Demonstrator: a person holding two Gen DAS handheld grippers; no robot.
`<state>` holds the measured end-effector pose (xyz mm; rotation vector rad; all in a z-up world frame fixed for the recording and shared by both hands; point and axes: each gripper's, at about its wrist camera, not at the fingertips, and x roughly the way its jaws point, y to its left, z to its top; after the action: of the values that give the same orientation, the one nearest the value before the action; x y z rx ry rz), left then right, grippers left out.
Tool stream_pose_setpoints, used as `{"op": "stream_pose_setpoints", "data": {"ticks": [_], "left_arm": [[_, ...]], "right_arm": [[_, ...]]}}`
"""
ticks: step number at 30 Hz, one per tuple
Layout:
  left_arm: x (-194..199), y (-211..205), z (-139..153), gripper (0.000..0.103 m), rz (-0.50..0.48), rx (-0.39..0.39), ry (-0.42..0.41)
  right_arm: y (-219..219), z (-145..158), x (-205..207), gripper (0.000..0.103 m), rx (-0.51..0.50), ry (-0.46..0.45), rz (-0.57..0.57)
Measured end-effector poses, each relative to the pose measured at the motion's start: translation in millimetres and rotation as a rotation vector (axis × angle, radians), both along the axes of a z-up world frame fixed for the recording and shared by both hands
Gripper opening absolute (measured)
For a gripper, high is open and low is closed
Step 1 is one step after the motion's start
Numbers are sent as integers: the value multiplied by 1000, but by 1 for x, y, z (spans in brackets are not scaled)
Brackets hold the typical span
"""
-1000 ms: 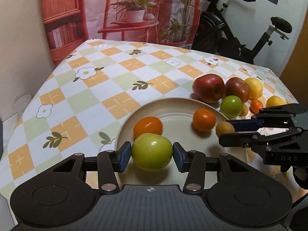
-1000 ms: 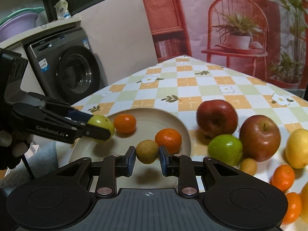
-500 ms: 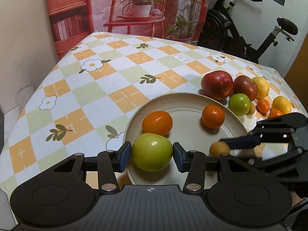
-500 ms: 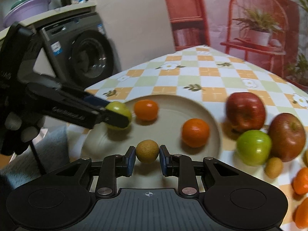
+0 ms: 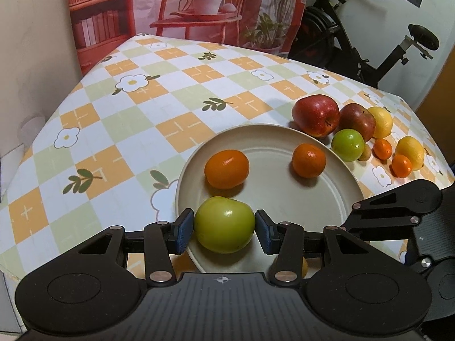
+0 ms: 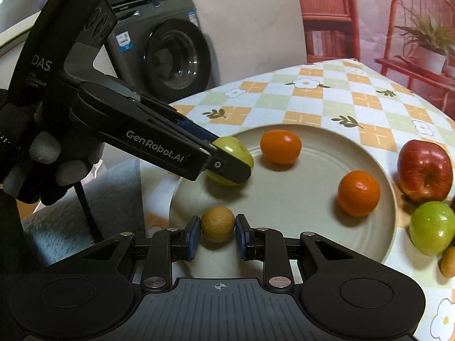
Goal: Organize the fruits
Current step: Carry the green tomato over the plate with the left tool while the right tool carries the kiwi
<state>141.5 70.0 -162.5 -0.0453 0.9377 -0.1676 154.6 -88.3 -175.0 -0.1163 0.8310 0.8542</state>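
My left gripper [image 5: 224,228] is shut on a green apple [image 5: 224,224] over the near left rim of a beige plate [image 5: 270,199]. Seen from the right wrist, that same green apple [image 6: 231,160] sits between the left gripper's fingers [image 6: 227,167] above the plate [image 6: 284,199]. My right gripper [image 6: 218,234] is shut on a small brown round fruit [image 6: 217,223] over the plate's near edge. Two oranges [image 5: 226,168] [image 5: 309,160] lie on the plate.
Beside the plate on the checked tablecloth [image 5: 128,130] lie two red apples [image 5: 316,115], a green apple [image 5: 348,145], lemons [image 5: 411,152], small oranges [image 5: 401,165] and a small brown fruit [image 6: 448,261]. An exercise bike [image 5: 369,42] and a washing machine [image 6: 170,56] stand beyond the table's edges.
My right gripper carried the brown fruit leftward across the plate, to its near left edge, and rolled a little. The left gripper kept its place, still holding the green apple.
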Motion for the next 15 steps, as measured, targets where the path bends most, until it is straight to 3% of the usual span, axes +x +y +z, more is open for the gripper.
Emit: {"op": "stream_pose_setpoints", "data": {"ticks": [15], "left_arm": [[1,1,0,50,13,-14,5]], "right_arm": [[-4,-2,0,30,15,9,-20]]}}
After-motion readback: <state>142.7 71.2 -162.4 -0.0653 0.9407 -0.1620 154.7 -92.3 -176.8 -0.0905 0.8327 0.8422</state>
